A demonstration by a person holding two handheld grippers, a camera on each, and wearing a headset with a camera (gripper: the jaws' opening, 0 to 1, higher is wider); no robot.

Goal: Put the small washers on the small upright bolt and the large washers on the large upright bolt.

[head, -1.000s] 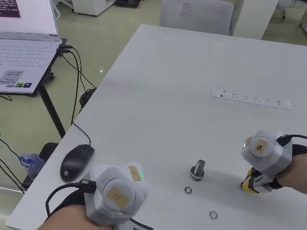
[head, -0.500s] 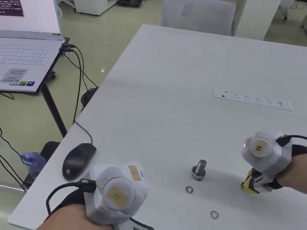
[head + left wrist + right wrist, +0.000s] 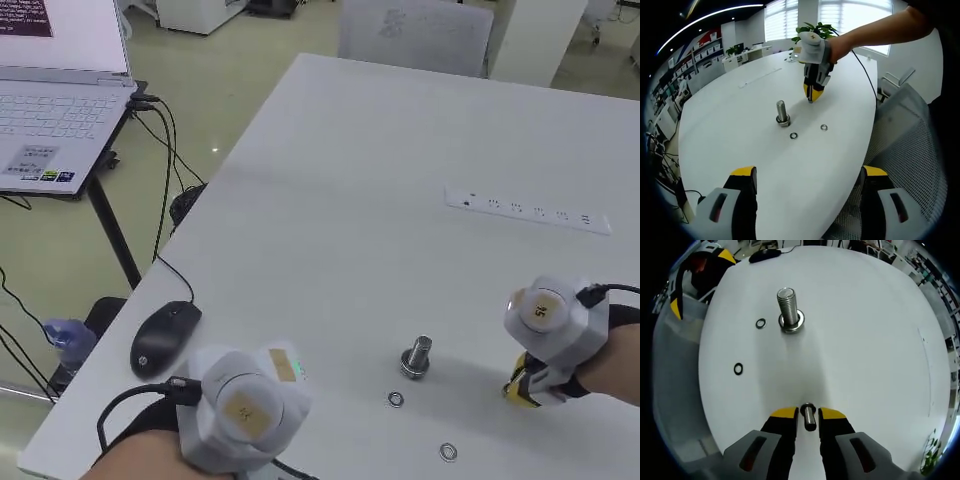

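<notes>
Our right gripper [image 3: 808,421] is clenched on the small steel bolt [image 3: 808,410] and stands it on the white table [image 3: 865,340], while our left gripper [image 3: 809,175] is released, its jaws wide apart and empty. One flat steel ring washer [image 3: 760,323] lies near the large threaded steel bolt [image 3: 788,307], and a second washer [image 3: 738,369] lies farther off. We judge them light, stiff, thin and slippery, so each is best pinched across its outer edge.

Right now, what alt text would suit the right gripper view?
The right gripper grips a small bolt over the white table. Ahead stands the large bolt, with two loose washers lying to its left in view.
</notes>
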